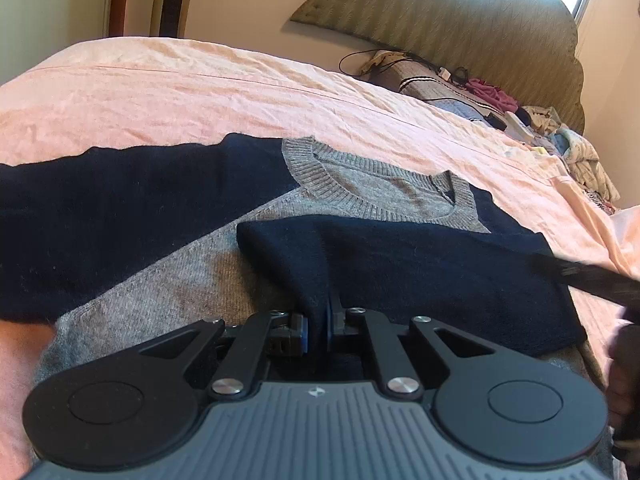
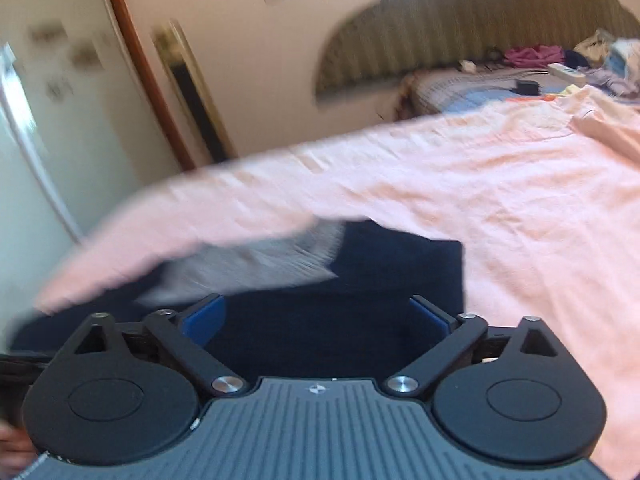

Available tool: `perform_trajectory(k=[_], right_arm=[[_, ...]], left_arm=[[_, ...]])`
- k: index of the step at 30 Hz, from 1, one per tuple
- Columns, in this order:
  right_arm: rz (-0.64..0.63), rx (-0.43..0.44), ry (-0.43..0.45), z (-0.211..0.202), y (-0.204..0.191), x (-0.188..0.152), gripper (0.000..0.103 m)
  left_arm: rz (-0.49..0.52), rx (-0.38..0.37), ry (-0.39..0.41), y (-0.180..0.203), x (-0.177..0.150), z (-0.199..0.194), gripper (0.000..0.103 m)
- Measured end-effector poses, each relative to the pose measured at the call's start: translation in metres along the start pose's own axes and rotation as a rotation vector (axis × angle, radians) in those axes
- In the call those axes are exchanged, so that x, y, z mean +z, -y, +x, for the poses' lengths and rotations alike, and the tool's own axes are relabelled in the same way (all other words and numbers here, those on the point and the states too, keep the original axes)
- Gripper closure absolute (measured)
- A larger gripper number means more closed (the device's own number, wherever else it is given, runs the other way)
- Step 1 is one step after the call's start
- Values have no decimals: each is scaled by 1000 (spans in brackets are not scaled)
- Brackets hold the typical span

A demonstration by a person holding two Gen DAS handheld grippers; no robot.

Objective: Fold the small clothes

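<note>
On the pink bedsheet [image 1: 200, 92], left fingers [image 1: 318, 320] pinch the sweater [image 1: 160, 264]; right fingers [image 2: 316, 320], blurred, seemingly empty, gape.

A home bedroom: a bed under a pink sheet [image 1: 200, 92], a padded headboard [image 1: 460, 20], and heaped laundry [image 1: 576, 156].

The sweater [image 1: 224, 248] is a soft knit with a faint fuzz, grey on the body and navy on the sleeves, and its collar [image 1: 320, 184] is coarser ribbed knit. It lies on a pink bedsheet [image 1: 160, 92] of thin, matt, creased cloth. The left gripper [image 1: 318, 326] is matt black plastic with bright metal rivets, a ribbed grey plastic housing, and smooth blue pads. The right gripper [image 2: 316, 320] is built of the same stuff. At the bed's far edge the headboard [image 1: 480, 28] is olive fabric with a woven zigzag texture.
</note>
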State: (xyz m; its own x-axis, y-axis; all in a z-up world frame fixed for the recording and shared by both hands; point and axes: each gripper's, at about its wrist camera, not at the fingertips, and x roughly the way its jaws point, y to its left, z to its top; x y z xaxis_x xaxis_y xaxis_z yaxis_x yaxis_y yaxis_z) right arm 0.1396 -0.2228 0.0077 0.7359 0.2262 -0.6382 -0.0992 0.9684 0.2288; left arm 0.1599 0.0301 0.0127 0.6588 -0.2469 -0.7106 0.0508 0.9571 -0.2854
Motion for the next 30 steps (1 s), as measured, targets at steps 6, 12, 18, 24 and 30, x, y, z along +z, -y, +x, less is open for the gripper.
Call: perform_trajectory(k=[6,12,18,24,30], right_arm=[[-193,-36,4,23,-9,-21,0],[-193,-40,6,22,-11,-20,0],[-185,-33,10,21,-9,-19,0],[-182,-30,14,20,-9,-19,0],[-175,-27,16,20,-10,-18,0]], left_arm=[[-10,-56,13,-13,0,1,94],[-48,-126,13,-40,8,-18,93],[-293,-7,249,-147,5,-97,59],[-852,173,420,-287,-39,-156,32],[-1009,131,504,-330,-65,-176,32]])
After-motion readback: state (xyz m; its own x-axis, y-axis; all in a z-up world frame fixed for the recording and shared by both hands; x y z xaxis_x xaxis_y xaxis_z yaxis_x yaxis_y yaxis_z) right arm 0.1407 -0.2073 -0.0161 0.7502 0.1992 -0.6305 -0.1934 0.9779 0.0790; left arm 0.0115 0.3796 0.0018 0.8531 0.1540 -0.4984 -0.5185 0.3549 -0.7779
